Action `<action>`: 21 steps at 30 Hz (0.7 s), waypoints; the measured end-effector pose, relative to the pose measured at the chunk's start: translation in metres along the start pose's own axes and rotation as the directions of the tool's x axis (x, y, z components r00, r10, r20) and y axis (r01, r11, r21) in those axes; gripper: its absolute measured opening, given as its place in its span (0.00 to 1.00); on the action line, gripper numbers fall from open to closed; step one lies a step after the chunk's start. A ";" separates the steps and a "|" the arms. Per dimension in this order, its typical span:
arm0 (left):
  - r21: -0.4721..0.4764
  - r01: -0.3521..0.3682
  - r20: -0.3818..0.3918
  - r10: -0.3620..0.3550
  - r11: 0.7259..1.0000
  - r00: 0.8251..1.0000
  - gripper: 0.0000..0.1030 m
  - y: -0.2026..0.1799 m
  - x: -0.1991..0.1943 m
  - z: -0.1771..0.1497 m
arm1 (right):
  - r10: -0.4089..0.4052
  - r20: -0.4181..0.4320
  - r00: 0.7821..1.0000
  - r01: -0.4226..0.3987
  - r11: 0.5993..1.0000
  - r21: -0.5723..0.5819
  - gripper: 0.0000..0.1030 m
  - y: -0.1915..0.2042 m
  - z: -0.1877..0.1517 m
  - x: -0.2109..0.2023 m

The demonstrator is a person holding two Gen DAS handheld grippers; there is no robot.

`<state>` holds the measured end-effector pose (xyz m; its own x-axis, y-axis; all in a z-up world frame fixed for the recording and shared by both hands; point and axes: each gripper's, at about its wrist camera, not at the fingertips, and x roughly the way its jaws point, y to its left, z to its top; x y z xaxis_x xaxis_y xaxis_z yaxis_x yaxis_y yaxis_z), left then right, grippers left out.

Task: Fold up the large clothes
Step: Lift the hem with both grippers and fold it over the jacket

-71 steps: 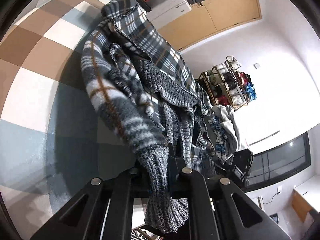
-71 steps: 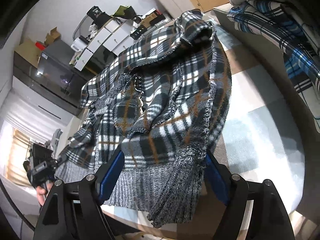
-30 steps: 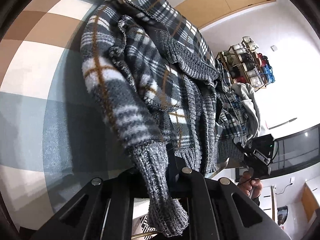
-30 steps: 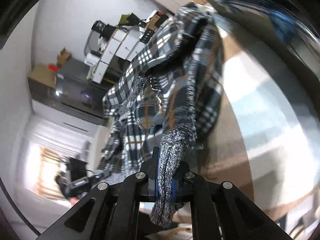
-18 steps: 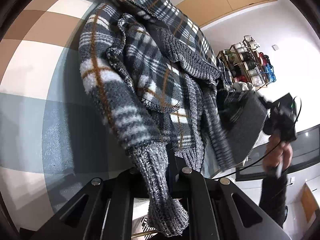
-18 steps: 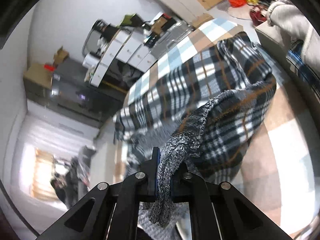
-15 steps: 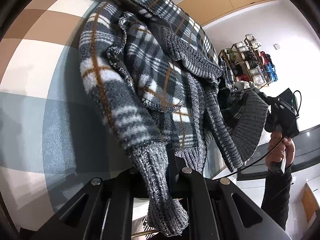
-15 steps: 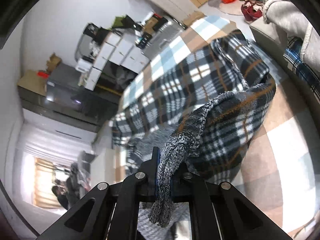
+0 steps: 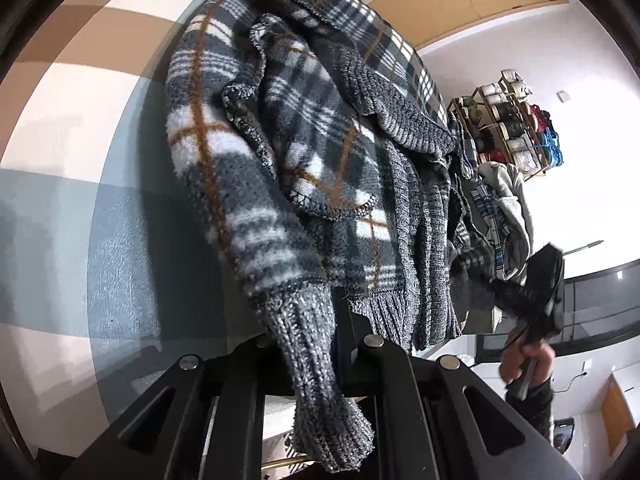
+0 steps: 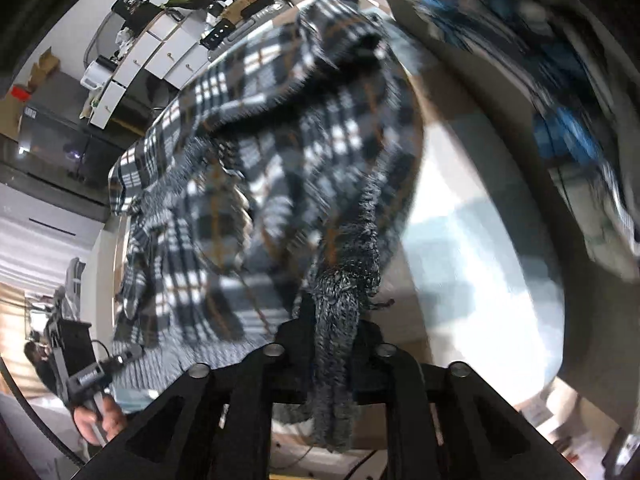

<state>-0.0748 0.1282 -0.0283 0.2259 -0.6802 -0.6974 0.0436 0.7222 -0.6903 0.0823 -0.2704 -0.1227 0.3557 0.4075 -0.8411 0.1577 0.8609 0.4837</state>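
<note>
the plaid fleece jacket lies bunched on a table covered by a checked cloth of tan, white and blue-grey squares. the left gripper is clenched on a grey ribbed knit cuff — the cuff passes between the closed jaws and hangs out toward the camera. the right gripper has the other knit cuff between its jaws, which are opening at this moment; the pads appear to touch the knit on both sides, though the right wrist view is blurred. in the left wrist view the right hand shows at the table's far edge, beside a heap of other clothes. a shelf rack stands against the wall behind.
</note>
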 end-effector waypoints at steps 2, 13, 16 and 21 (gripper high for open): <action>-0.010 0.007 -0.006 -0.007 1.000 1.000 0.13 0.001 0.001 0.000 | 0.069 0.001 0.998 -0.069 0.998 0.012 0.27 -0.009 -0.004 0.004; 0.036 0.009 -0.015 -0.008 0.999 1.000 0.04 0.000 0.002 -0.003 | 0.190 0.117 0.975 -0.181 0.980 -0.084 0.08 -0.004 -0.009 0.013; -0.003 0.031 -0.040 -0.031 1.000 0.999 0.03 0.009 0.001 -0.004 | 0.228 0.165 0.959 -0.221 0.973 -0.065 0.07 -0.013 -0.017 0.000; -0.058 0.018 -0.046 -0.021 0.998 0.999 0.03 0.016 -0.013 -0.021 | 0.250 0.140 0.958 -0.247 0.968 -0.038 0.06 -0.031 -0.029 -0.015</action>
<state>-0.0977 0.1458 -0.0349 0.1801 -0.7001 -0.6909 -0.0087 0.7013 -0.7128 0.0457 -0.2949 -0.1321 0.5091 0.5632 -0.6508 0.0297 0.7442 0.6673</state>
